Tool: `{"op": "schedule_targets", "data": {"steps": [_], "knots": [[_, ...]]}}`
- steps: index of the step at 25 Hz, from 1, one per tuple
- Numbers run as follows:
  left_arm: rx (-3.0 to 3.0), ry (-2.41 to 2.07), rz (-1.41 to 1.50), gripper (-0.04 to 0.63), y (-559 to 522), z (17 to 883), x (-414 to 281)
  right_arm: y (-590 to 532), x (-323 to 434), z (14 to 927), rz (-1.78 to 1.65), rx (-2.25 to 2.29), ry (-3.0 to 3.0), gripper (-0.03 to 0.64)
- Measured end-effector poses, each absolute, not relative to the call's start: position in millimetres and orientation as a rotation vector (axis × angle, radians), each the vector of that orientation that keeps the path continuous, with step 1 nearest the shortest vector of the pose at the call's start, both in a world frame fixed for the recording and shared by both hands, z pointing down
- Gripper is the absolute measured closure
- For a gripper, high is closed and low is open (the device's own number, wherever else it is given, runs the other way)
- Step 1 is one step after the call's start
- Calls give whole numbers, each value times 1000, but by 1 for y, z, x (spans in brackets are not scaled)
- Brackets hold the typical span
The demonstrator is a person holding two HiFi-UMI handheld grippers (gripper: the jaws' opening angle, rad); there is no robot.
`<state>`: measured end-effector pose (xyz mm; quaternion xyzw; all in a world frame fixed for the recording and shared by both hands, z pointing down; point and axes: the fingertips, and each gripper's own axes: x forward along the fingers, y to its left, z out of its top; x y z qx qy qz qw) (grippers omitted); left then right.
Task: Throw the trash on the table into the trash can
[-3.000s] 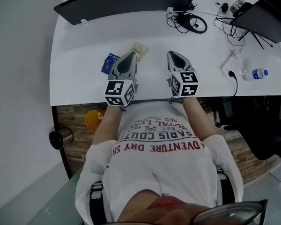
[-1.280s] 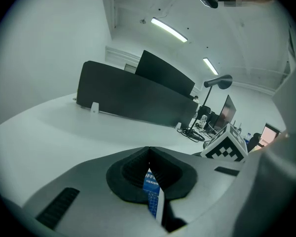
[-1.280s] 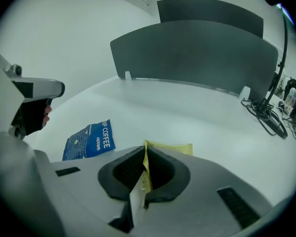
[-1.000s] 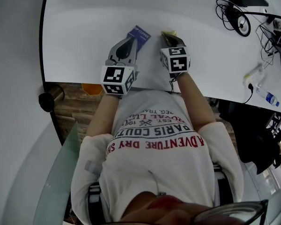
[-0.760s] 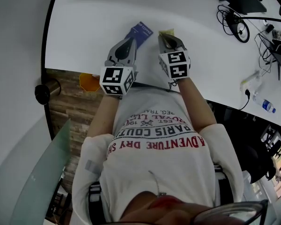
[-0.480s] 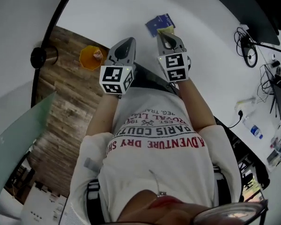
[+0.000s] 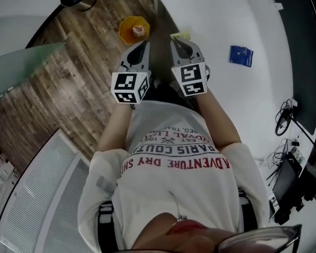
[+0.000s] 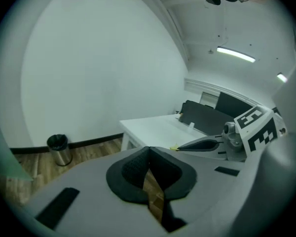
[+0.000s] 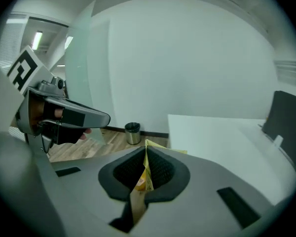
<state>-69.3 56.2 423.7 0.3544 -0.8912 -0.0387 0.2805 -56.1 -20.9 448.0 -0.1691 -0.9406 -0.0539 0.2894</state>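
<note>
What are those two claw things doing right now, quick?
The left gripper: jaws closed, nothing between them.
The right gripper: jaws closed on a yellow wrapper.

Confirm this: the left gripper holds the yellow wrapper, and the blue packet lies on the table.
Wrong gripper: the right gripper holds the yellow wrapper, as the right gripper view shows; the left gripper is shut and empty. The blue packet does lie on the table.
</note>
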Motion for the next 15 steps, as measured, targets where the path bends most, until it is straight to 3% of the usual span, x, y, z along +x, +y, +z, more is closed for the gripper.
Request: {"op": "schedule_targets", "data": {"steps": [8,15], "knots": [[601,-2363,-187,572,201,514,-138,124,-138,553,-168,-758,-2308,588],[463,-2266,-227,572,261,630,-178,184,-189,689,-180,-877,-2157,588]]}}
